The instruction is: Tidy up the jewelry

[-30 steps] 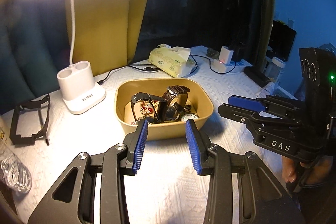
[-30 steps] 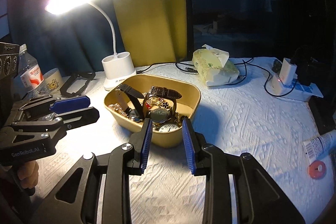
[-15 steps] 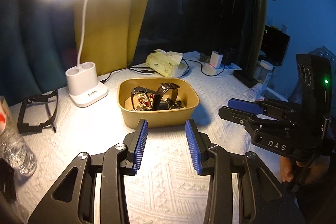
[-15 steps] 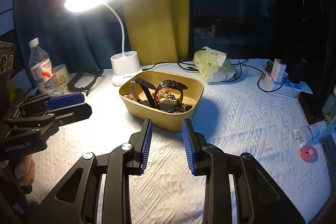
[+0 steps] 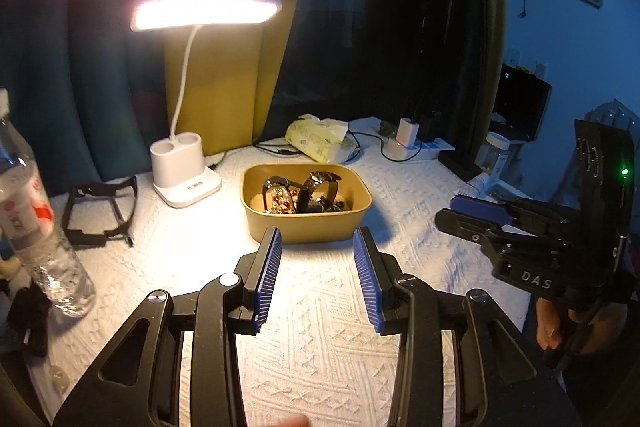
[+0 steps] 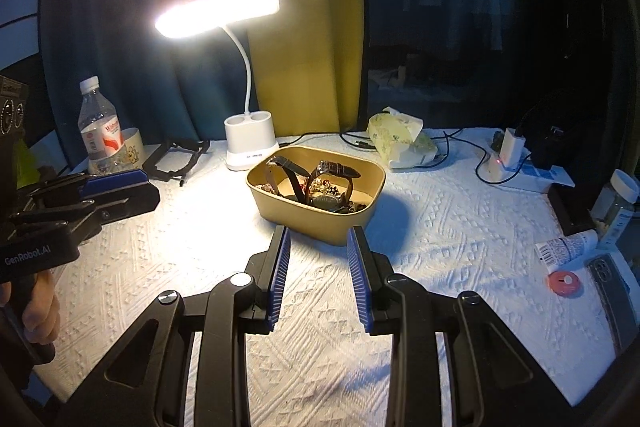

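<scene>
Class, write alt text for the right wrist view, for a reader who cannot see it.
A tan tray of watches and jewelry sits on a white textured cloth under a lit desk lamp. The right gripper, fingers apart and empty, points at it from short of its near wall.

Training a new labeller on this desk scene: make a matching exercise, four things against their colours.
Things:
1. lamp base
2. tub holding the watches
3. gripper pads
4. small disc at the right edge of the table

Colours:
a. blue
b. white
c. pink-red
d. tan yellow

Pairs: 1-b, 2-d, 3-a, 4-c
</scene>
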Action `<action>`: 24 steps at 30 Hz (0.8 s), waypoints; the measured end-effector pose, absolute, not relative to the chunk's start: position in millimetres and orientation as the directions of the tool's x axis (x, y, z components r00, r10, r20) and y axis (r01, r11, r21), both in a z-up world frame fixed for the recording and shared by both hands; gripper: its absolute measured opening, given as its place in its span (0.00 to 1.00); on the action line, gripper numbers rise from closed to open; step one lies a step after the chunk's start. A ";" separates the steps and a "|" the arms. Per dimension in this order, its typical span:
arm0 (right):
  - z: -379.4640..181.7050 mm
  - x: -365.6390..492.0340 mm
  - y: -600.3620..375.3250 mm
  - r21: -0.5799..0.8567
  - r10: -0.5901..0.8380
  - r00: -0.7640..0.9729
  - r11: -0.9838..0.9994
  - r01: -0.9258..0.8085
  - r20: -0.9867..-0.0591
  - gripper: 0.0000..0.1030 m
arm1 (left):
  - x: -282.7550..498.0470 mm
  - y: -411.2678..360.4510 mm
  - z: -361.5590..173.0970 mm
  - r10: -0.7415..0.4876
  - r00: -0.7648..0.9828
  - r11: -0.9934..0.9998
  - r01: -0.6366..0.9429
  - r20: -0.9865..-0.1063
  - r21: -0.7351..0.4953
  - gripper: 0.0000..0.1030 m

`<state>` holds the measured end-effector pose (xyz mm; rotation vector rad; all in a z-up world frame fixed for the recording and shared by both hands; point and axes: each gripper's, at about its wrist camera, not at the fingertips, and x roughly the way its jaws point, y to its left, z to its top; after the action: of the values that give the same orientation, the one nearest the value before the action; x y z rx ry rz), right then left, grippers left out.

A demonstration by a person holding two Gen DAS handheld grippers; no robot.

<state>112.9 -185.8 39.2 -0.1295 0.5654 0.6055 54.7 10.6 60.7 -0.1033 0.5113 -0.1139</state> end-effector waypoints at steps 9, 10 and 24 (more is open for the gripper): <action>50.0 92.1 -195.2 0.043 0.490 0.710 0.836 -0.546 -0.505 0.29 | 32.3 6.0 67.5 -0.109 0.897 0.993 0.078 -0.428 -0.090 0.59; 49.8 91.5 -195.8 0.044 0.488 0.711 0.838 -0.544 -0.506 0.30 | 31.1 6.5 68.2 -0.104 0.900 0.993 0.072 -0.424 -0.090 0.60; 48.5 91.6 -195.8 0.042 0.483 0.718 0.843 -0.537 -0.501 0.38 | 30.6 11.8 72.5 -0.083 0.907 0.995 0.050 -0.412 -0.090 0.73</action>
<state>91.6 -195.8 48.5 -0.1090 0.5234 0.5651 30.6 11.8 72.5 -0.0783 0.4284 -0.0682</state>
